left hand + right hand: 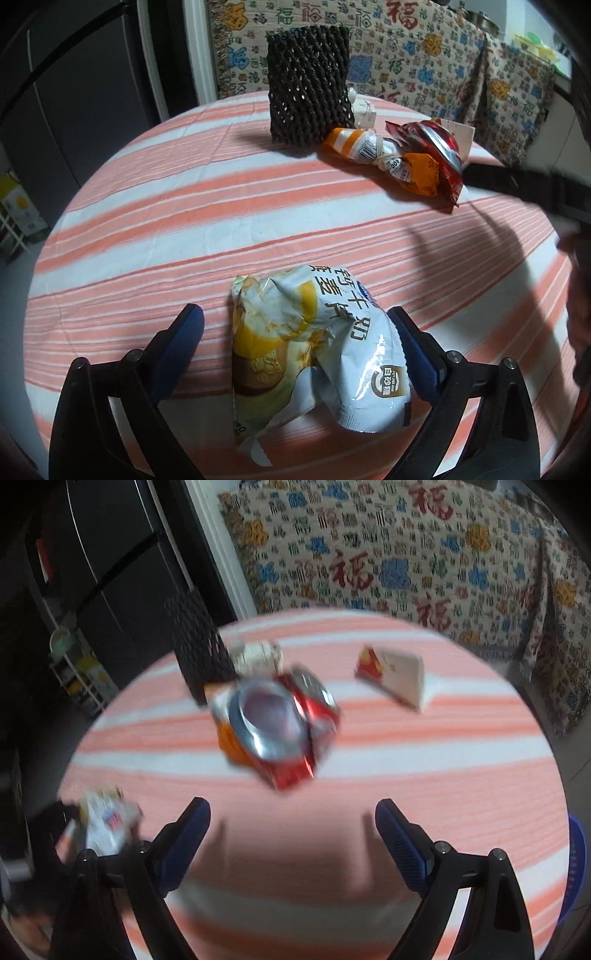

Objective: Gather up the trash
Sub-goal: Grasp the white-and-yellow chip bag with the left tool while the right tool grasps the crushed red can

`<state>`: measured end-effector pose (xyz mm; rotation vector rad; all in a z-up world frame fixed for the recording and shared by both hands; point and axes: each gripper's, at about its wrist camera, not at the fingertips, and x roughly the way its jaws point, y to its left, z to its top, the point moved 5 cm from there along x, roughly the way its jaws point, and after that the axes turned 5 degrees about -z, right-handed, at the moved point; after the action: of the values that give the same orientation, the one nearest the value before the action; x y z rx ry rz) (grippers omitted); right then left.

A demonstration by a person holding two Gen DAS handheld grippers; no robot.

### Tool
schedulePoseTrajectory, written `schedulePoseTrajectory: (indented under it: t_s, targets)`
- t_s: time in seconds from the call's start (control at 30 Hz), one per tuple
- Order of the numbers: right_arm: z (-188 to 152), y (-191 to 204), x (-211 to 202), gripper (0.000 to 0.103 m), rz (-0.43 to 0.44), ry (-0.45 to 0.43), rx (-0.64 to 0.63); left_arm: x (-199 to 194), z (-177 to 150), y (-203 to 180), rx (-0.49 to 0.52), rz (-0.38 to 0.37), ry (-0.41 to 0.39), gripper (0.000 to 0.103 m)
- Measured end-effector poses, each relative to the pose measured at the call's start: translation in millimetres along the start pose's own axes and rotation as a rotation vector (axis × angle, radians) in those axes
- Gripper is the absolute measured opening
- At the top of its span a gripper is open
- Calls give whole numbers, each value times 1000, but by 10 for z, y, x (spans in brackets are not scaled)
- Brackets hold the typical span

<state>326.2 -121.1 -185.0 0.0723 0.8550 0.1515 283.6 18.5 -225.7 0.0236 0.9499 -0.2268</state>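
The right hand-held gripper (291,823) hung open above the striped bench (443,775), a crushed red can (280,720) lying just beyond its fingertips

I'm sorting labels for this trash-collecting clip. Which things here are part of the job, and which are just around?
Job:
snack bag, between the open left fingers
crushed can
orange wrapper
small carton
mesh bin

Just around:
striped table
patterned sofa cover
dark cabinet
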Motion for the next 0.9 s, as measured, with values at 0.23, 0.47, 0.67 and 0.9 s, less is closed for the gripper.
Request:
schedulePoseTrajectory:
  t_s: [0.23, 0.47, 0.67, 0.9]
  targets:
    - [410, 278, 300, 92, -27, 9, -207, 37, 40, 32, -1, -11, 3, 101]
    - [309, -7, 117, 58, -1, 51, -182, 71, 70, 46, 0, -14, 4, 101]
    - [-52, -280, -320, 55, 127, 157, -51, 66, 63, 31, 4, -5, 4, 101]
    - [-438, -373, -609, 53, 41, 130, -99, 22, 13, 41, 2, -10, 4, 101]
